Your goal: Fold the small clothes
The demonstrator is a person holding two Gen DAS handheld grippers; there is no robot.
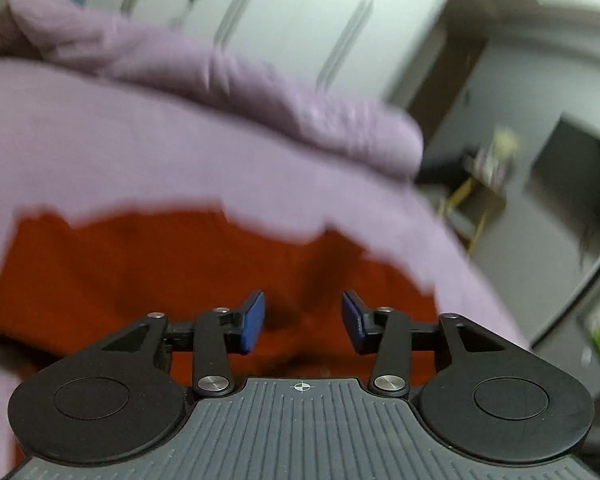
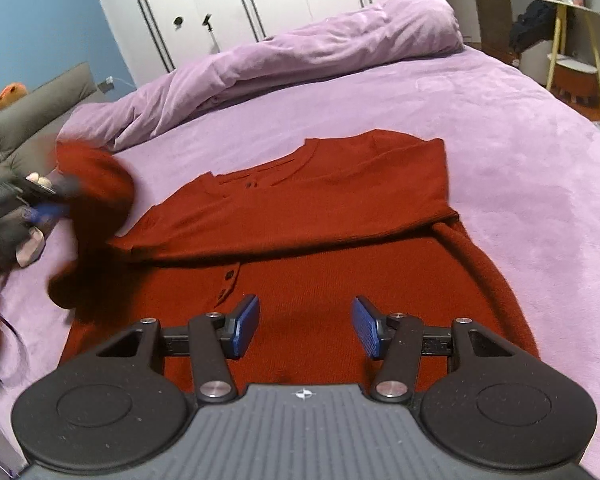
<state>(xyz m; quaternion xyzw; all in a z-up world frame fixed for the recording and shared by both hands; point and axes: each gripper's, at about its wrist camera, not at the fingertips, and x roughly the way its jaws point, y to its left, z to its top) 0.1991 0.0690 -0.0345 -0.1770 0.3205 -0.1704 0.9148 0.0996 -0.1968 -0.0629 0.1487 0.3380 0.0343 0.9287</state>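
Your right tongs (image 2: 305,326) hover released over the sweater (image 2: 320,216); your left tongs (image 1: 303,322), released too, sit blurred, sleeve (image 2: 96,184) smeared beside them.

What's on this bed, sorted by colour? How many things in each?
Red: 1, the sweater, partly folded
Purple: 2, the bed sheet and the rolled duvet
Total: 3
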